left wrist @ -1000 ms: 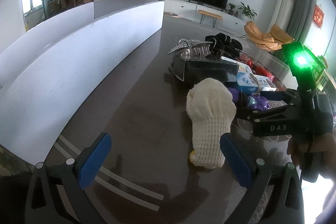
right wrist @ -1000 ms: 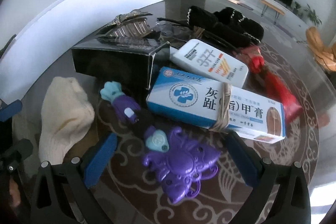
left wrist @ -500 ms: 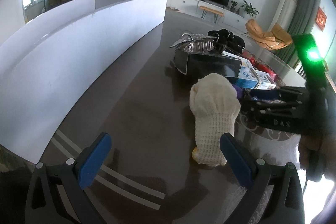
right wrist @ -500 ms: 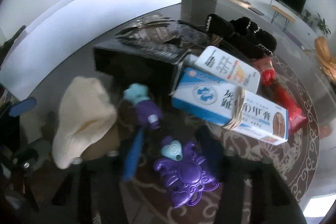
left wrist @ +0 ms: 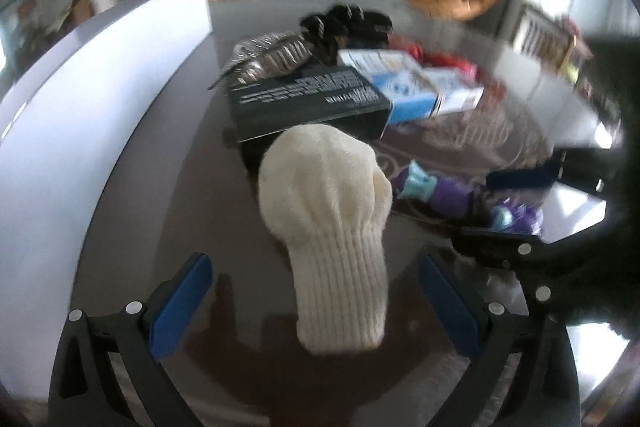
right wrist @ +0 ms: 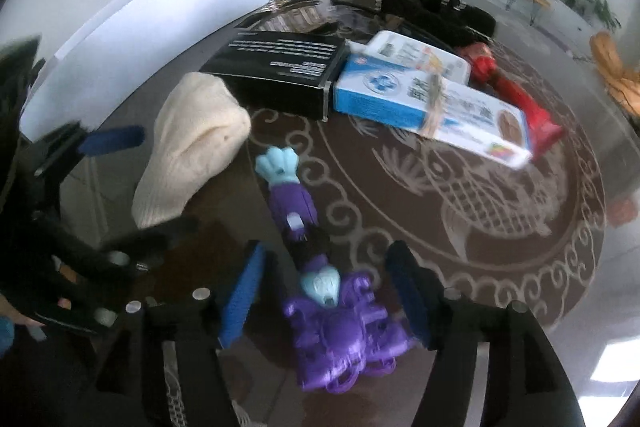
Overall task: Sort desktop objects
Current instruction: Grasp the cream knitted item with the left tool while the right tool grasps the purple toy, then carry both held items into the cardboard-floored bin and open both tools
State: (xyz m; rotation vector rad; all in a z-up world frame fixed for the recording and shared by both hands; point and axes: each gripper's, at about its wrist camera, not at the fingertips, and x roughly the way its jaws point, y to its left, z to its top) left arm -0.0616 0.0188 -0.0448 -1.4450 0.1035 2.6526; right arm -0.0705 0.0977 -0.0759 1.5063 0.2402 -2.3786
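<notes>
While the left gripper [left wrist: 316, 291] stands wide around a ribbed cream knit sock [left wrist: 332, 223] on the glossy dark table [left wrist: 168, 187], the right gripper [right wrist: 328, 291], its jaws just reopening, straddles a knobbly purple plastic toy [right wrist: 344, 331], pads seemingly apart.
</notes>
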